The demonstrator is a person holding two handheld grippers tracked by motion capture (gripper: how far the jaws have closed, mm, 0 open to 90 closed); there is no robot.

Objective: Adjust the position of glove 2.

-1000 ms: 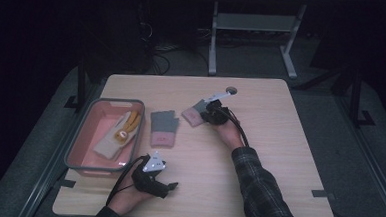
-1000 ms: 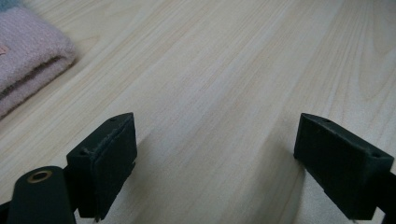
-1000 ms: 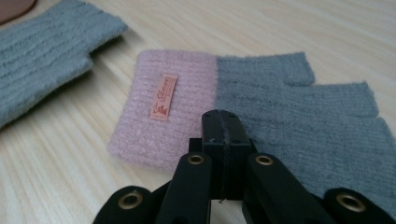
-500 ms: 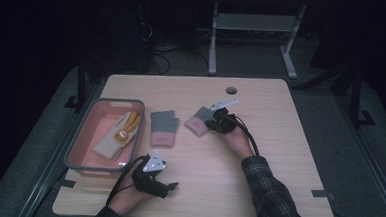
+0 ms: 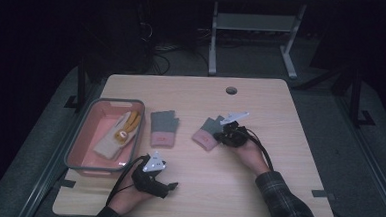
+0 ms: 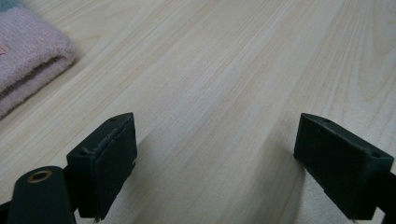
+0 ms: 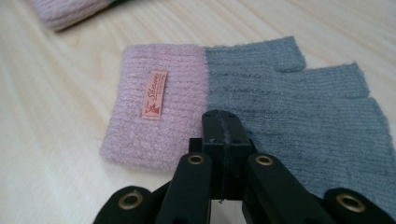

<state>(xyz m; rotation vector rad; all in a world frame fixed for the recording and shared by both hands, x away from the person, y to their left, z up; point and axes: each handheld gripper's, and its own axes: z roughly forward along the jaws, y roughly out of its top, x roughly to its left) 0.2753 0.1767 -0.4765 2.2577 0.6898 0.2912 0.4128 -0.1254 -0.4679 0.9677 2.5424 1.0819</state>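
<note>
A grey fingerless glove with a pink cuff (image 5: 207,132) (image 7: 261,88) lies right of the table's centre. My right gripper (image 5: 219,137) (image 7: 224,123) is shut on its near edge, close to where pink meets grey. The cuff carries a small orange label (image 7: 154,94). A matching second glove (image 5: 163,128) lies flat to the left, its pink cuff (image 7: 70,11) at the top of the right gripper view. My left gripper (image 5: 169,187) (image 6: 215,158) rests open on bare wood near the front edge, nothing between its jaws. A pink cuff (image 6: 28,51) shows at its upper left.
A pink bin with a grey rim (image 5: 113,102) stands at the table's left and holds a cream and yellow knitted glove (image 5: 117,134). A cable hole (image 5: 231,90) sits near the far edge. The table (image 5: 287,183) drops to dark floor all round.
My right gripper has drawn back toward the person, and the grey and pink glove has slid with it. The left gripper has stayed put.
</note>
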